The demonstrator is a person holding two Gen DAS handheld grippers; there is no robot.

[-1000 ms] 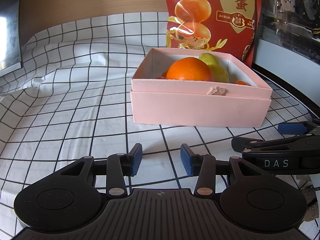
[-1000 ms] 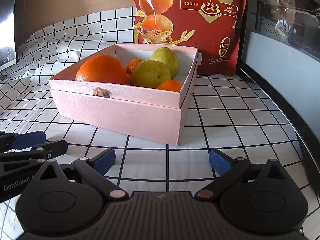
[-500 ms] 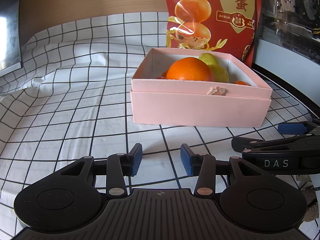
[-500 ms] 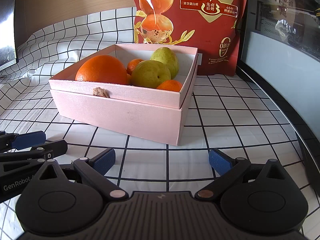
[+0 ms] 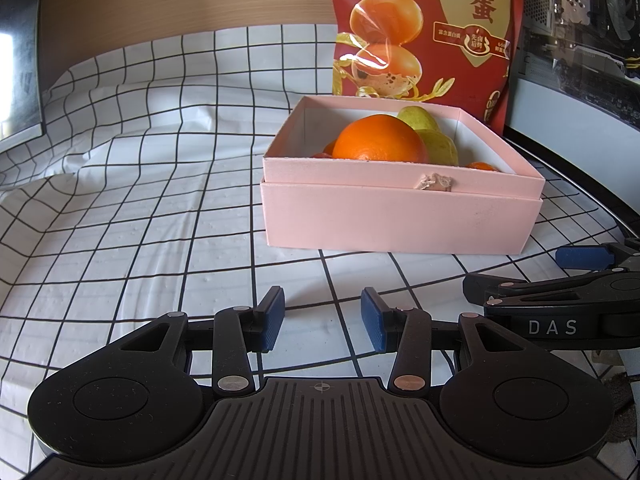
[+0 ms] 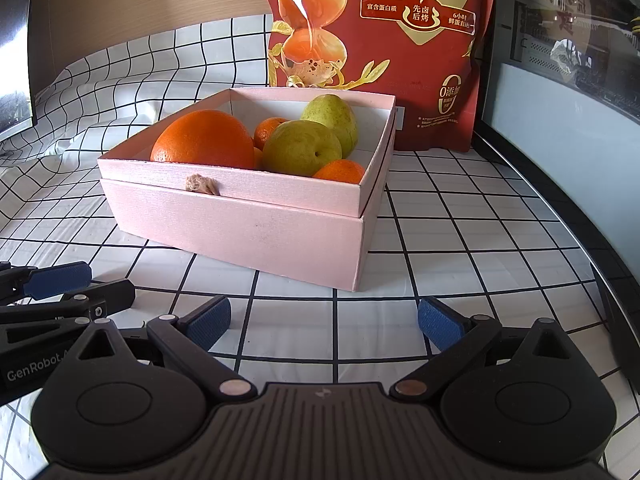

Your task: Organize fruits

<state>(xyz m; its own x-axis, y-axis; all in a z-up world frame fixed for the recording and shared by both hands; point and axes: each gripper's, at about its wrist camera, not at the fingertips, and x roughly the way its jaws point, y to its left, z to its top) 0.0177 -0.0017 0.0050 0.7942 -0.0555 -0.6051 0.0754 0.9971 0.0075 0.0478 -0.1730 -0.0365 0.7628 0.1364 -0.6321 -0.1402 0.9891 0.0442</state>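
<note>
Pink box (image 6: pixel 256 220) on the checked table (image 5: pixel 132 216) contains one large orange (image 6: pixel 204 146), two pears and small oranges. Left gripper (image 5: pixel 322 322) rests low before it, jaws narrowly apart and empty; right gripper (image 6: pixel 324 320) alongside, jaws wide and empty. Bare cloth separates both from the box's near wall.

Ahead of the right claw (image 6: pixel 324 320) stood one pink box (image 6: pixel 256 216). It held one large orange (image 6: pixel 204 146), two green pears (image 6: pixel 300 152) (image 6: pixel 332 116) and two visible small mandarins (image 6: pixel 340 170) (image 6: pixel 268 130). Behind stood one red bag (image 6: pixel 400 40).
</note>
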